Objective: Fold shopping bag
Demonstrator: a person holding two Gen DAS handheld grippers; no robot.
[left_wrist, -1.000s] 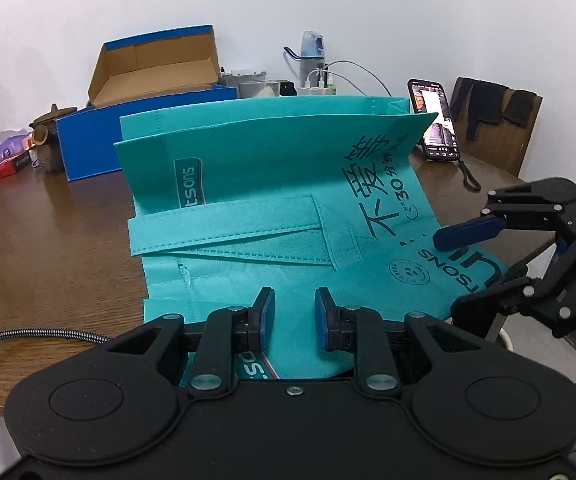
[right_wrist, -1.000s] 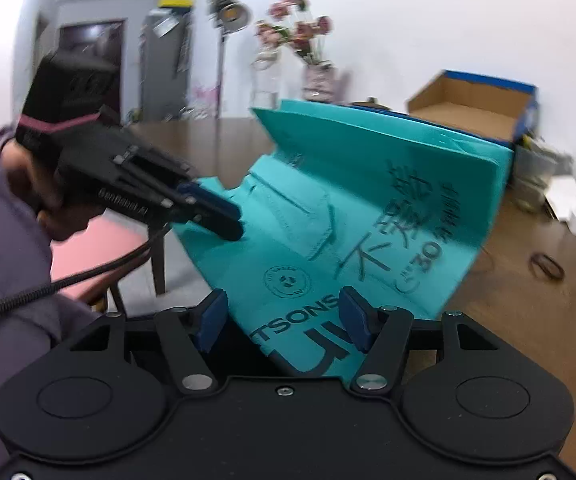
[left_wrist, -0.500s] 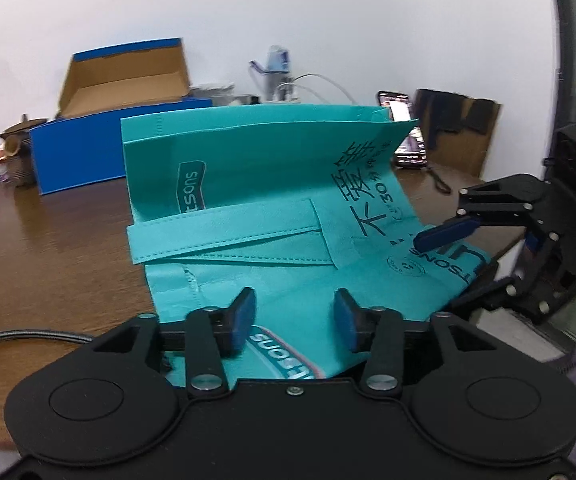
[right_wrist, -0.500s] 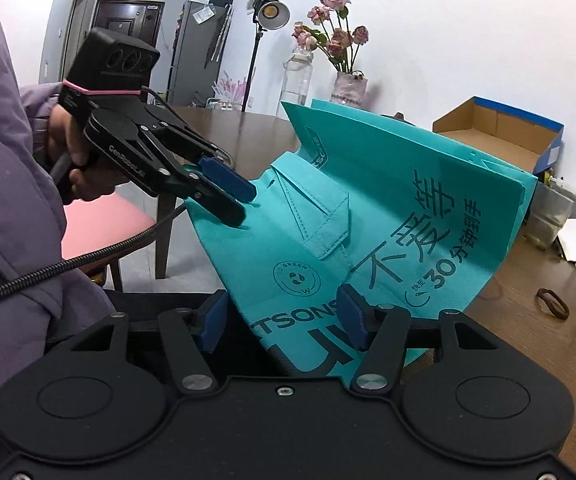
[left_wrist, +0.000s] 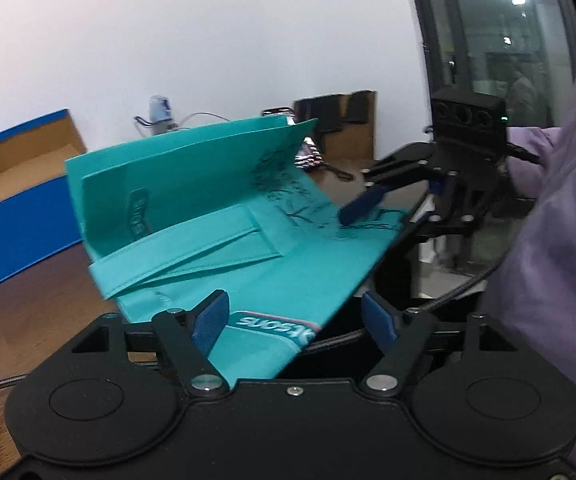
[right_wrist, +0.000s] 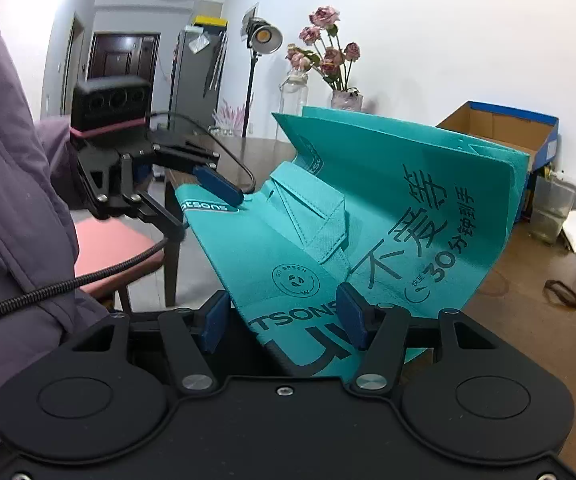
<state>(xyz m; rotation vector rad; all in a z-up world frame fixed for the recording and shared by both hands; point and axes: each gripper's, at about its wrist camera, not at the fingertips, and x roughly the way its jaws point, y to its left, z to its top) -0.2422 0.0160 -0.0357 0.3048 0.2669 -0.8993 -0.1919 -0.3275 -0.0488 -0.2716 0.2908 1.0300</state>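
both sets of jaws stand wide apart and grip nothing. the left gripper (left_wrist: 295,318), at the bottom centre of its own view, has the near corner of the teal shopping bag (left_wrist: 224,236) lying loosely between its blue pads (left_wrist: 211,316). the right gripper (right_wrist: 284,316), bottom centre of its view, straddles the printed corner of the bag in the same way, pads clear of the cloth on both sides as far as i can tell.

outward from the jaws, the bag sits half folded. its near panel slopes up from the grippers, with the handle strap (left_wrist: 192,248) lying across it, and its far panel stands up at mid-frame. most of it seems to rest on the brown table (left_wrist: 28,300), while the near edge hangs past the table edge.

the risk, as i judge it: with neither gripper clamped, the overhanging edge could slide off, or the upright panel could flop back and undo the crease. closing on a single layer would also skew the fold.

only the right wrist view shows the vase of roses (right_wrist: 333,60) at top centre and a pink chair seat (right_wrist: 108,248) at left. only the left view shows the window (left_wrist: 499,60) at upper right.
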